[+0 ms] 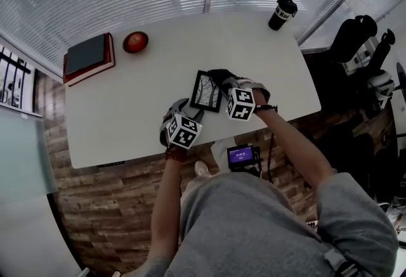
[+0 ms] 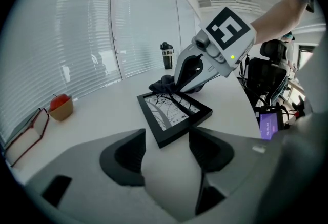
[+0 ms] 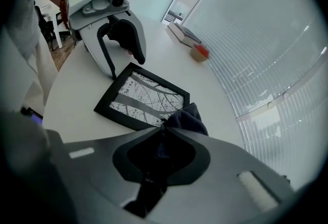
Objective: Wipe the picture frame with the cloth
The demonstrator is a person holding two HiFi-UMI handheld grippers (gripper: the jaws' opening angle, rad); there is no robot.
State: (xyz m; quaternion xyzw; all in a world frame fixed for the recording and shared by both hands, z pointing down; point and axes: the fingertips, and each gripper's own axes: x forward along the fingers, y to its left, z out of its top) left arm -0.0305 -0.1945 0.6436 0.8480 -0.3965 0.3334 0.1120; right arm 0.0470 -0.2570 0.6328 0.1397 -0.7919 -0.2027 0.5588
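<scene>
White table (image 1: 127, 111) bears the picture frame (image 2: 174, 110), which lies flat near the near edge. The left gripper (image 2: 166, 148) is spread, with a frame corner unclamped at its mouth, so wiping may slide the frame. The right gripper (image 3: 164, 128) pinches the cloth (image 3: 188, 118), which hides the frame's far corner. How deep the grip goes is unclear.

Picture frame (image 1: 206, 90) on table (image 1: 127, 117), cloth (image 1: 219, 75) at its far right corner, book (image 1: 89, 57) and apple (image 1: 135, 42) leftward

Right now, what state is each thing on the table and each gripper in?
picture frame: lying flat, face up.
cloth: bunched, at the frame's corner.
right gripper: shut on the cloth.
left gripper: open, holding nothing.
book: closed, flat.
travel mug: upright, lid on.
</scene>
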